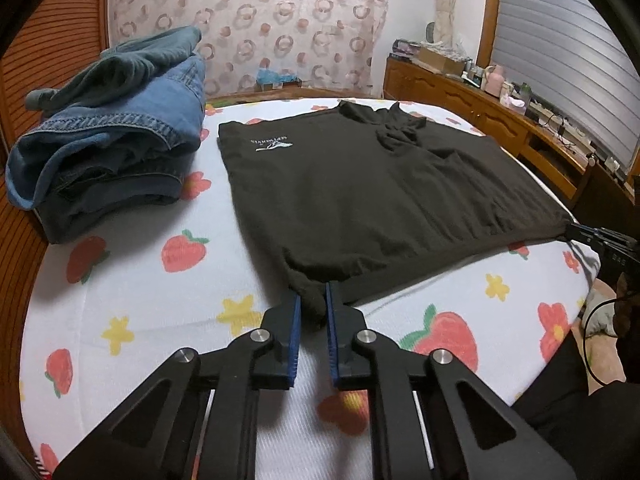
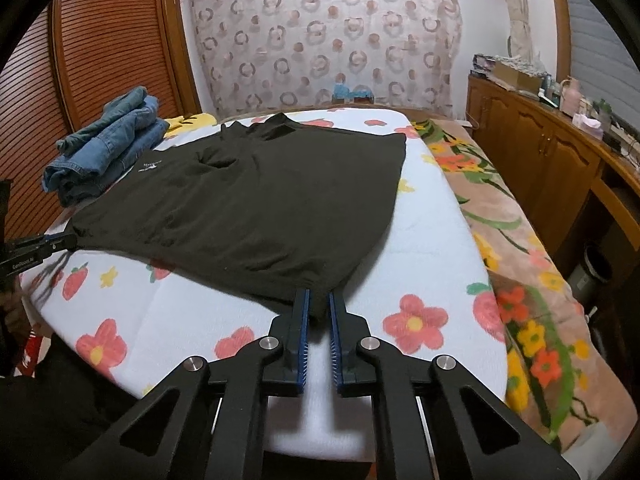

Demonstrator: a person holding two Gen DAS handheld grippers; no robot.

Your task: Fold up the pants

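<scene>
- Folded denim stack [image 1: 108, 148] sits at the far left of the white strawberry-and-flower sheet [image 1: 168, 304], just beside the pants
- Black pants [image 1: 360, 192] lie spread flat across the middle of the sheet; a small white logo [image 1: 272, 145] shows near their far left corner
- Left gripper [image 1: 313, 300] is clamped on the near left corner of the pants; fabric bunches between its blue pads [image 1: 295, 320]
- Right gripper [image 2: 319, 300] is clamped on the near right corner
- Floral blanket [image 2: 532, 280] borders the sheet on the right; wooden cabinets [image 2: 540, 148] stand beyond
</scene>
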